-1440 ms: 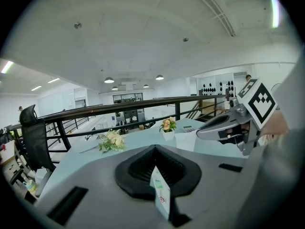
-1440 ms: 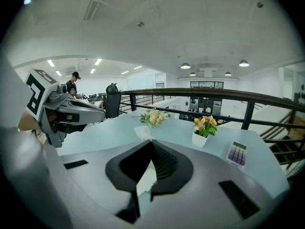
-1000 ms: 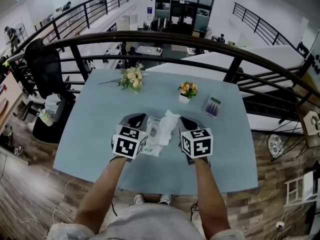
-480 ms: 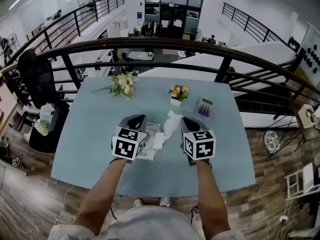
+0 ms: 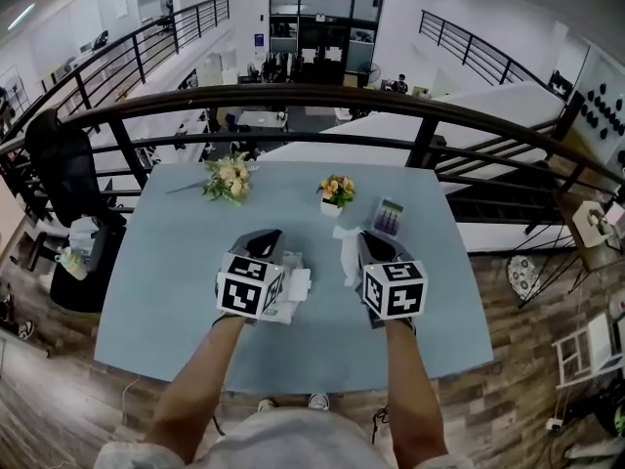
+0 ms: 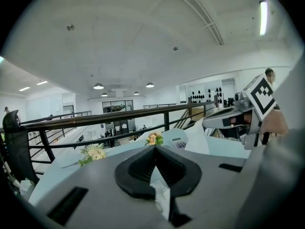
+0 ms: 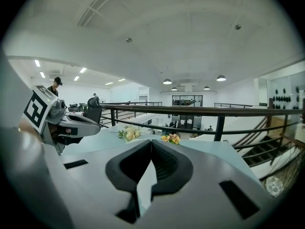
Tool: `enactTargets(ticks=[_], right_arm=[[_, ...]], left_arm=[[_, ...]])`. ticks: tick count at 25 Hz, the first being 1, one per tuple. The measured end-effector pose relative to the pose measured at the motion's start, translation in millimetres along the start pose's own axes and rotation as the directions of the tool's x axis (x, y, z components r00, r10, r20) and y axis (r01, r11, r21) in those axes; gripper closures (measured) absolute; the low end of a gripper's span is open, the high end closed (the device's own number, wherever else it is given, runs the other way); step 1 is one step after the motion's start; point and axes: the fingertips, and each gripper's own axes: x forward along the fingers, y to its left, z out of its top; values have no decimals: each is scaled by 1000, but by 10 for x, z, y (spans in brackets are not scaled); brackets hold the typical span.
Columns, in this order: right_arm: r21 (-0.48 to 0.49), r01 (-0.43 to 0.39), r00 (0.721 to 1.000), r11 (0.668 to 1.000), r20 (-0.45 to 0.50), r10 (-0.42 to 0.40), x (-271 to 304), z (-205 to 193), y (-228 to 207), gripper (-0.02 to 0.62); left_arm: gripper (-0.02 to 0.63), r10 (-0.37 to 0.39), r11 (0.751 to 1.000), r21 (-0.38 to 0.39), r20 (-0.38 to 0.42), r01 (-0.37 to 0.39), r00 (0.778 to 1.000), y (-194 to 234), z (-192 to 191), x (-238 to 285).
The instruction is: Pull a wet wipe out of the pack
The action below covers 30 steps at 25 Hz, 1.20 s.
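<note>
The white wet wipe pack (image 5: 291, 287) hangs beside my left gripper (image 5: 268, 237), just above the pale blue table (image 5: 166, 291). In the left gripper view the left gripper (image 6: 155, 175) is shut on a thin edge of the pack (image 6: 160, 198). My right gripper (image 5: 363, 237) is shut on a white wipe (image 5: 344, 250), which hangs apart from the pack. In the right gripper view the right gripper (image 7: 151, 171) pinches the wipe (image 7: 144, 187) between its black pads. The left gripper view also shows the wipe (image 6: 196, 141) below the right gripper's body (image 6: 233, 120).
A loose bouquet (image 5: 227, 177), a small flower pot (image 5: 337, 191) and a calculator (image 5: 389, 217) lie on the far half of the table. A dark railing (image 5: 312, 96) runs behind the table. A black chair (image 5: 59, 154) stands at the left.
Both grippers have risen and drawn apart. The wipe, which stood up out of the pack, has come away to the right with the right gripper. The pack stayed with the left gripper.
</note>
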Motion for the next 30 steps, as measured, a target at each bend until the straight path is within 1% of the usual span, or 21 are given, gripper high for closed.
enactTargets(ticks=[7,20,30], right_arm=[[-6,27,999,1000,31,-27,-41,63,-75,591],[-6,20,998,1000,57,-20,-31,103,-75,591],[-6,19,998,1000,56,-19,-28,105,-71,591]], left_arm=[[612,7,1000,-13,7,-7,1000,39,28,7],[612,20,999,-48,13,-19,1000,128,28,-2],[612,18,999,-51,12,-17,1000,133,31,6]])
